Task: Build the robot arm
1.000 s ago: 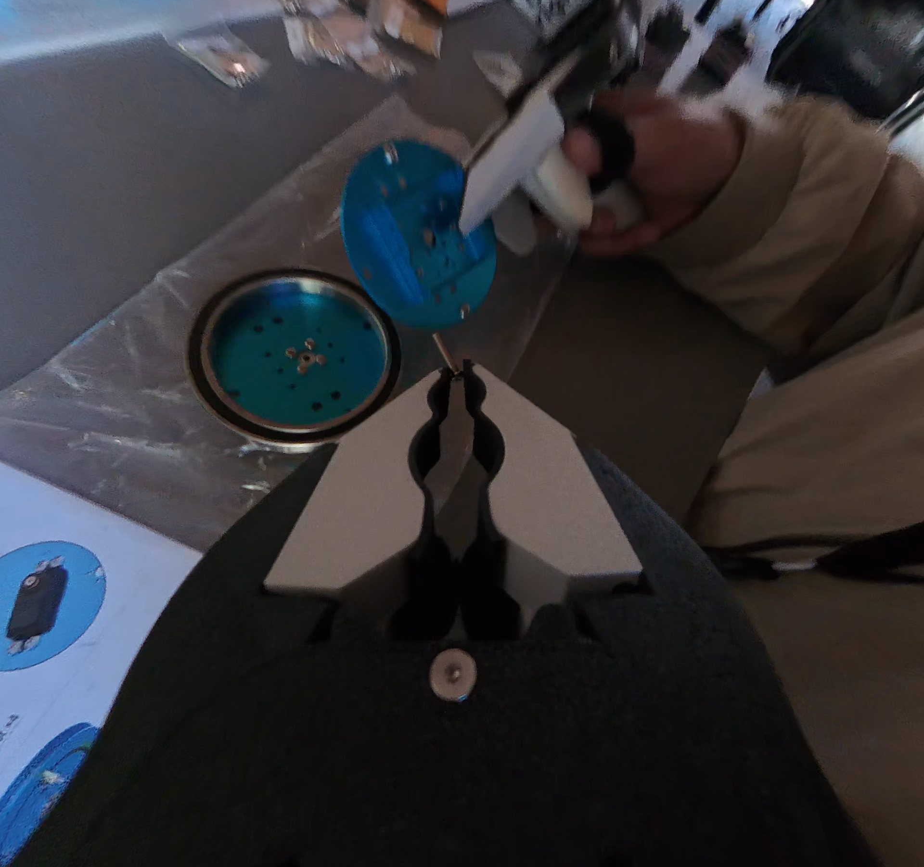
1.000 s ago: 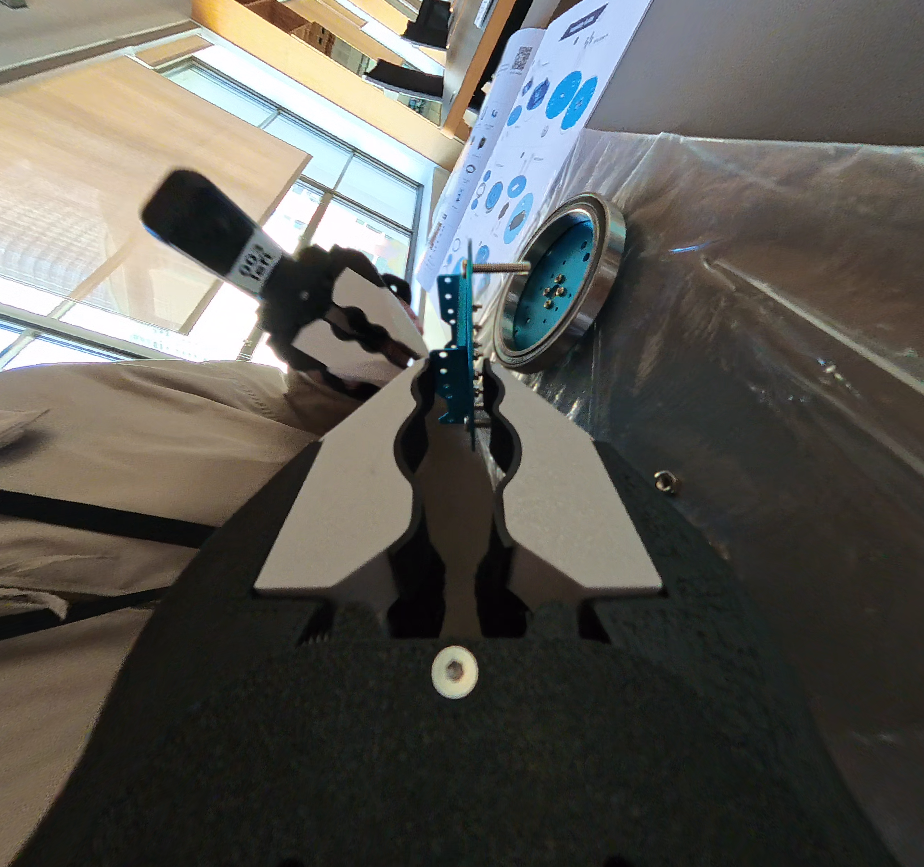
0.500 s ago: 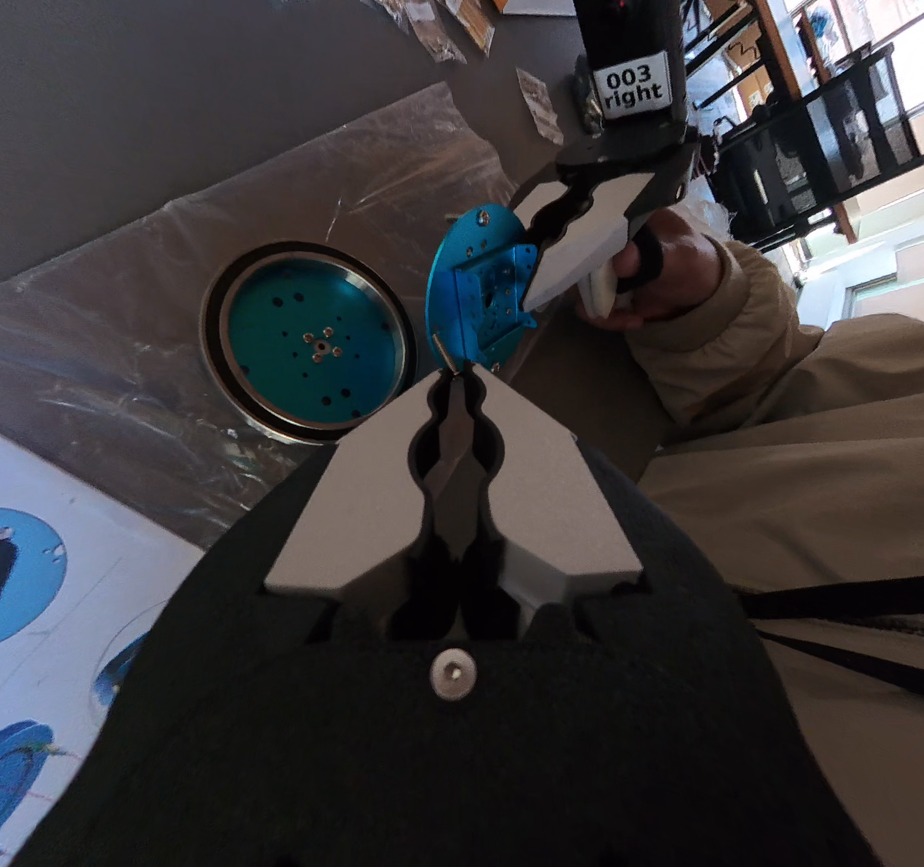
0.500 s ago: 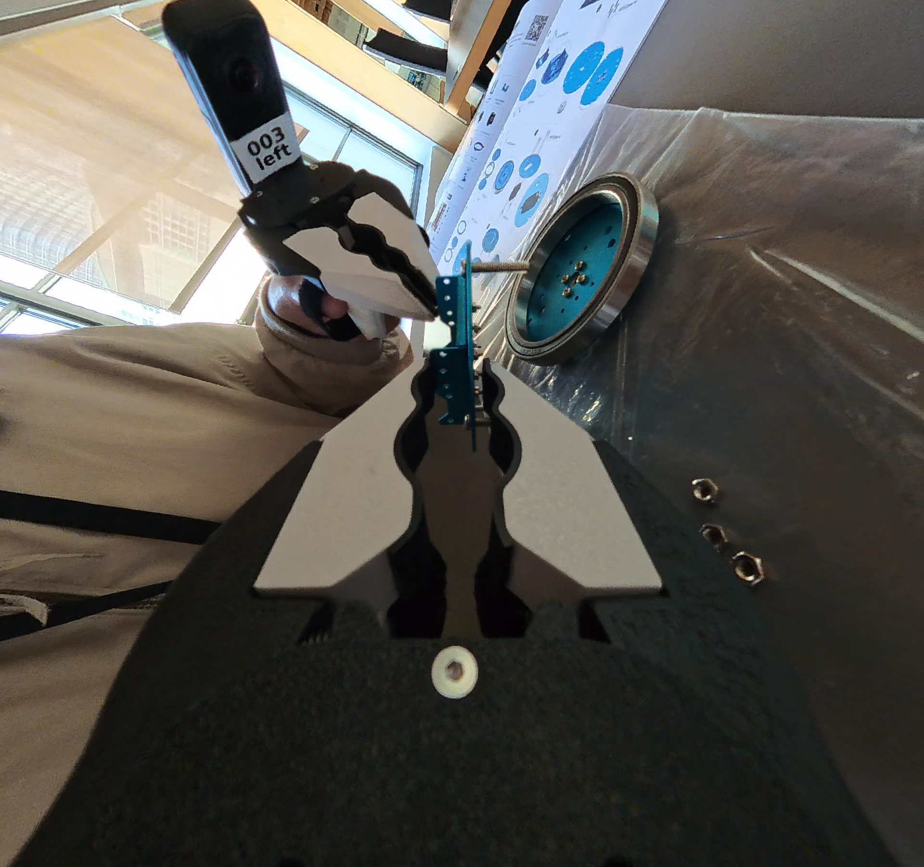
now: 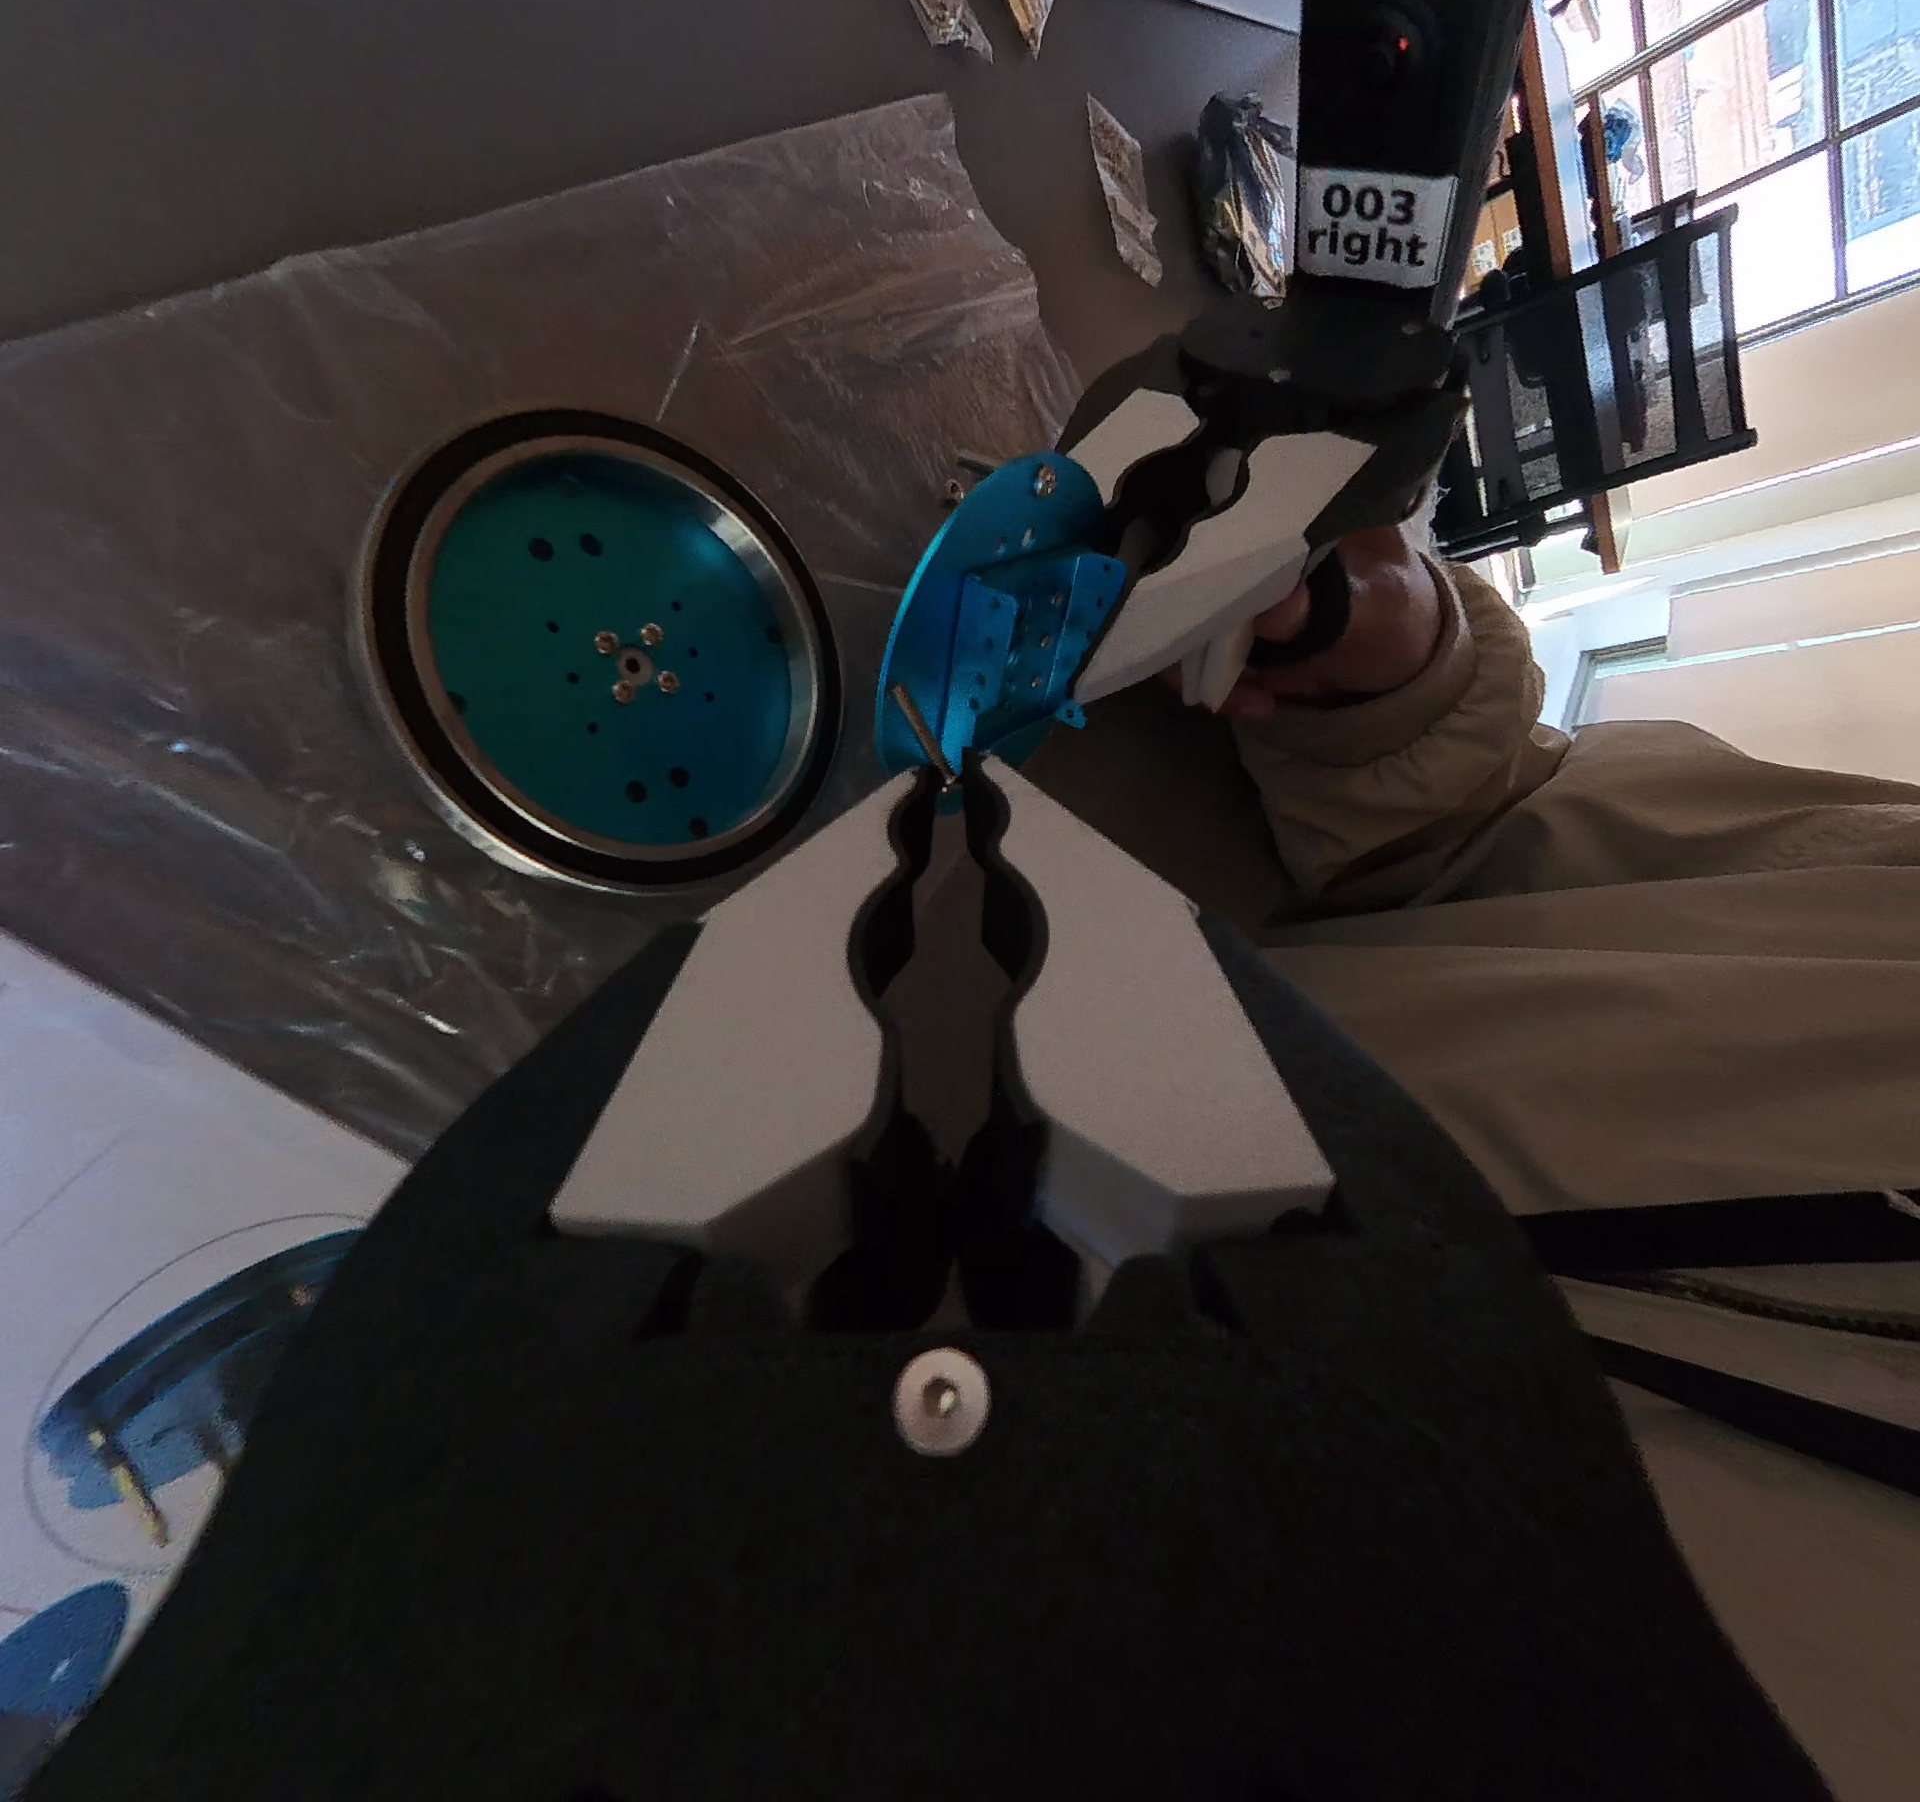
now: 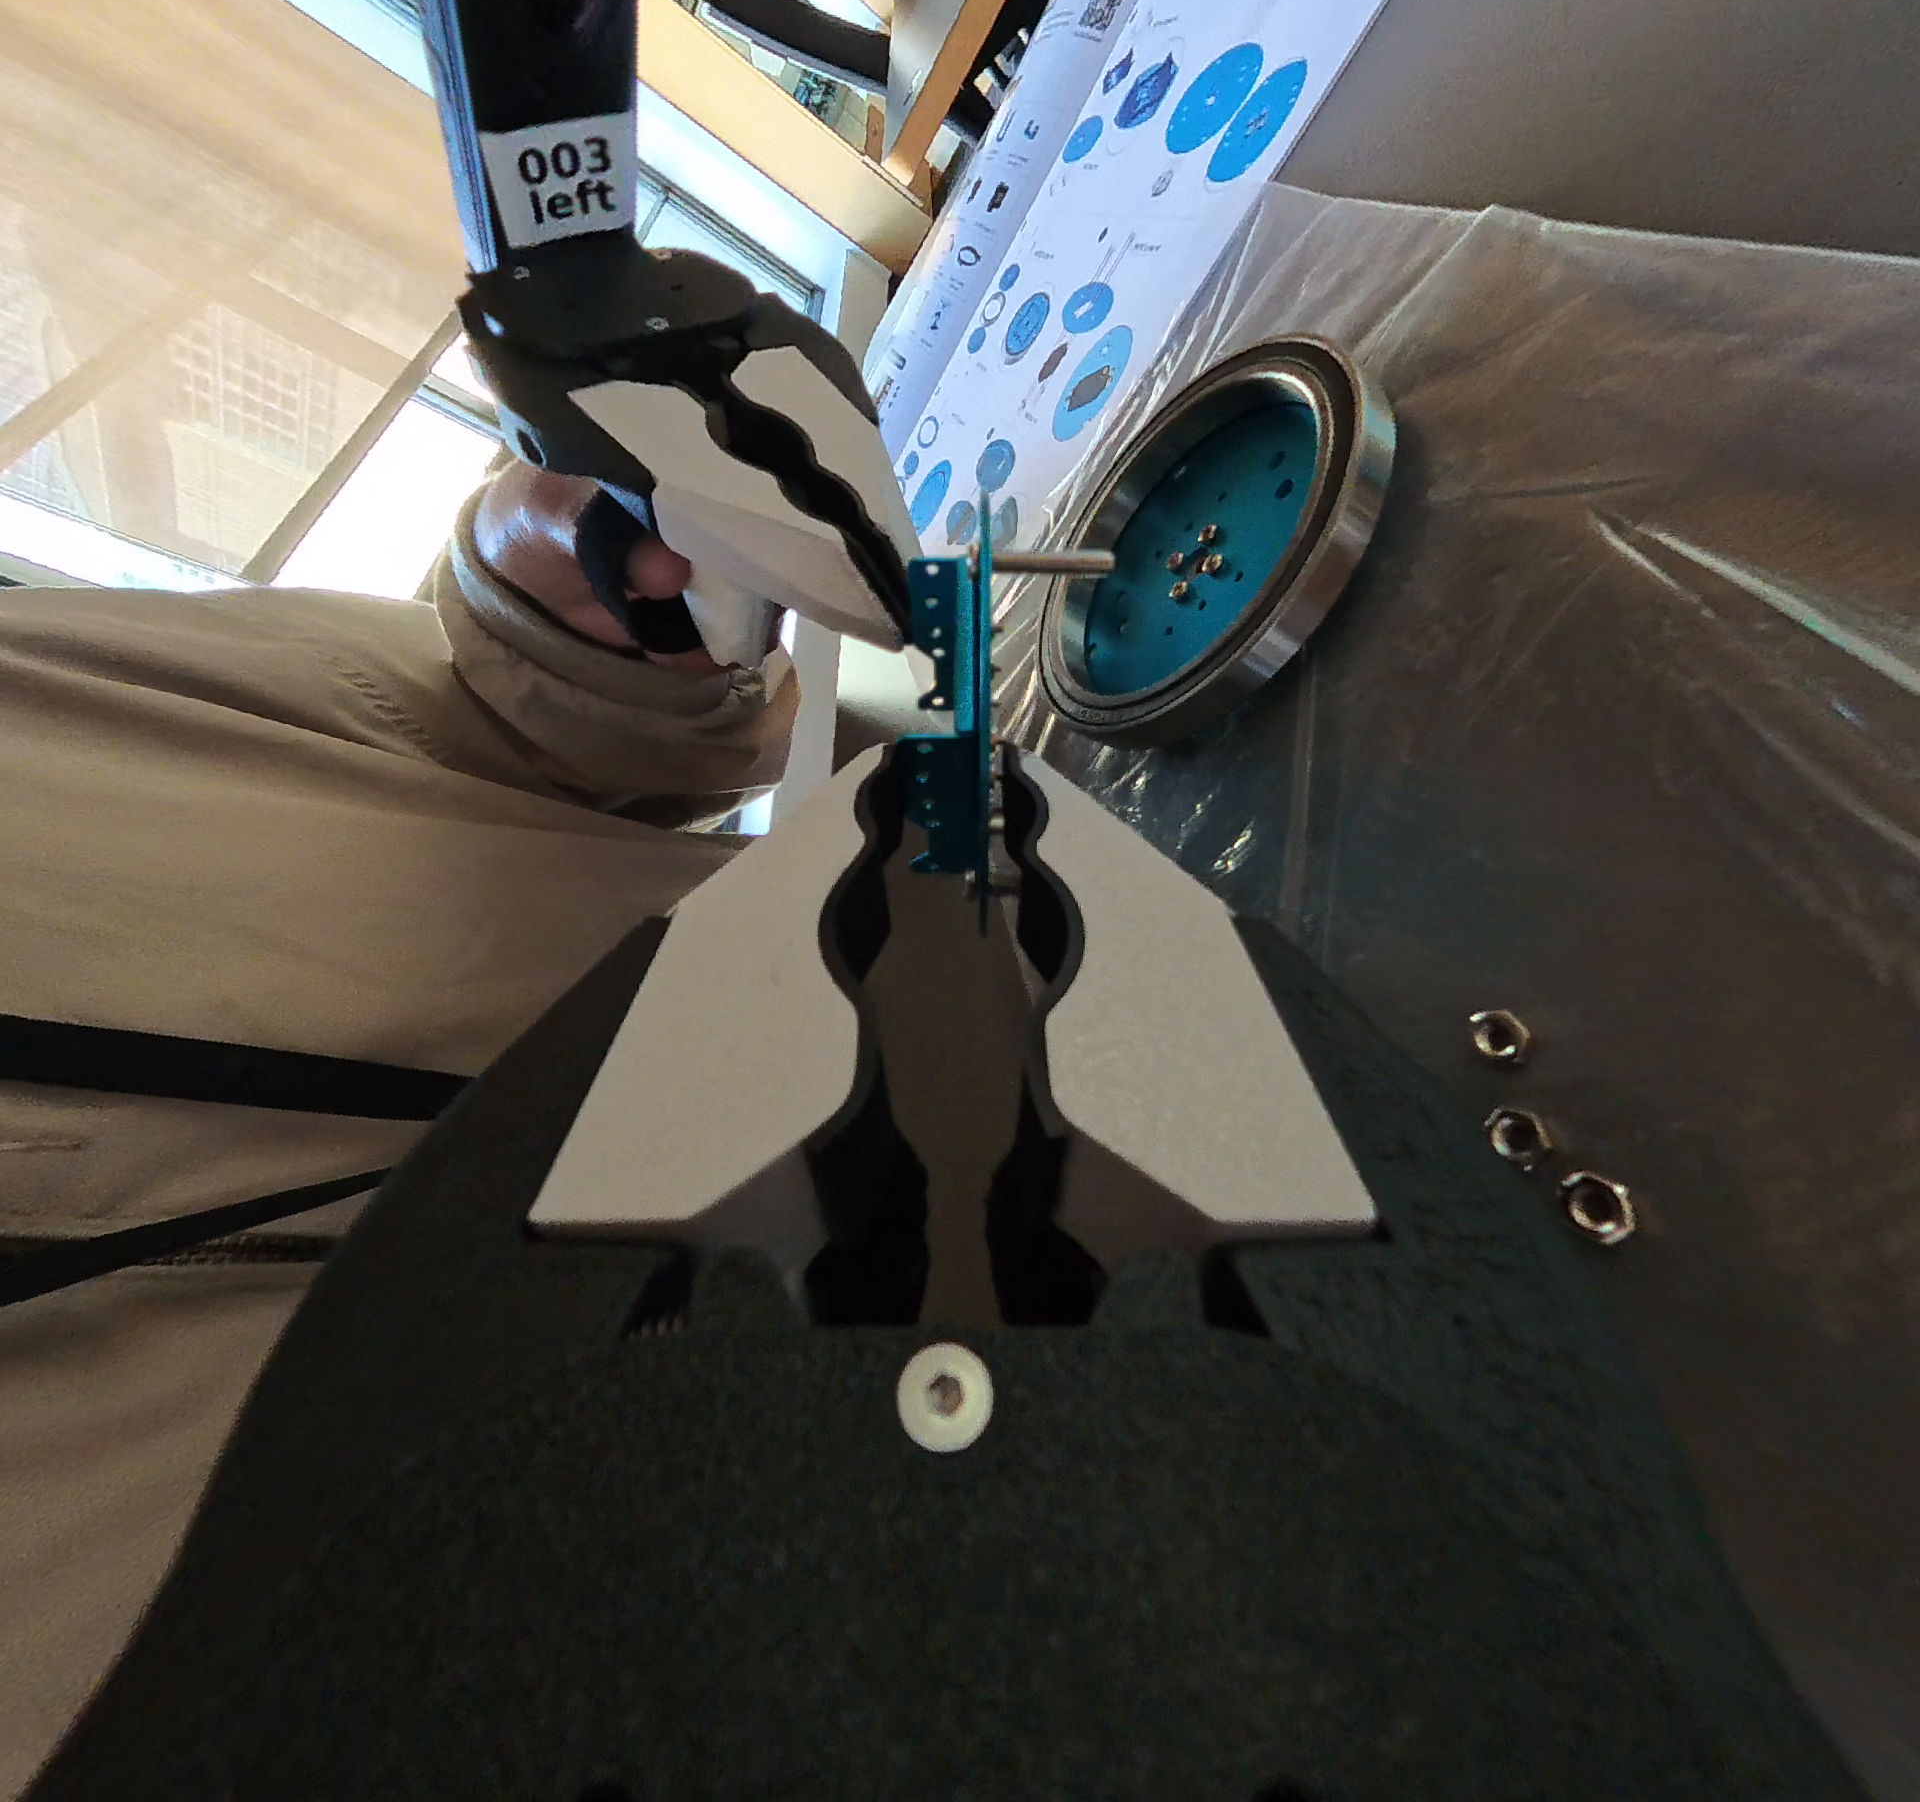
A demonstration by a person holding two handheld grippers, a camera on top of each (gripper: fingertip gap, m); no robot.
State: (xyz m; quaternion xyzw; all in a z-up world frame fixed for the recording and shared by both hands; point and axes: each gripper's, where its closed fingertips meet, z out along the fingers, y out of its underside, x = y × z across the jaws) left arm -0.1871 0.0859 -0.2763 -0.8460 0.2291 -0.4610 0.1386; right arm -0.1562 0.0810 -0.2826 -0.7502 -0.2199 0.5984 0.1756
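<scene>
**Two hand-held grippers meet at a blue disc**

At centre left of the left wrist view, a blue wheel hub in a metal ring (image 5: 597, 651) lies on plastic sheeting (image 5: 260, 381) on the table. Just right, the left hand-held gripper (image 5: 948, 782) pinches a thin screw (image 5: 918, 732) against the blue bracketed disc (image 5: 997, 599). The right hand-held gripper (image 6: 951, 817) is clamped on that disc's edge. Three nuts (image 6: 1519, 1137) lie lower right.

Daylight from windows (image 6: 343, 422), overexposed; worktop (image 5: 312, 90) dim; plastic sheet (image 6: 1621, 526) glares; strong fisheye edge distortion; focus sharp.
</scene>
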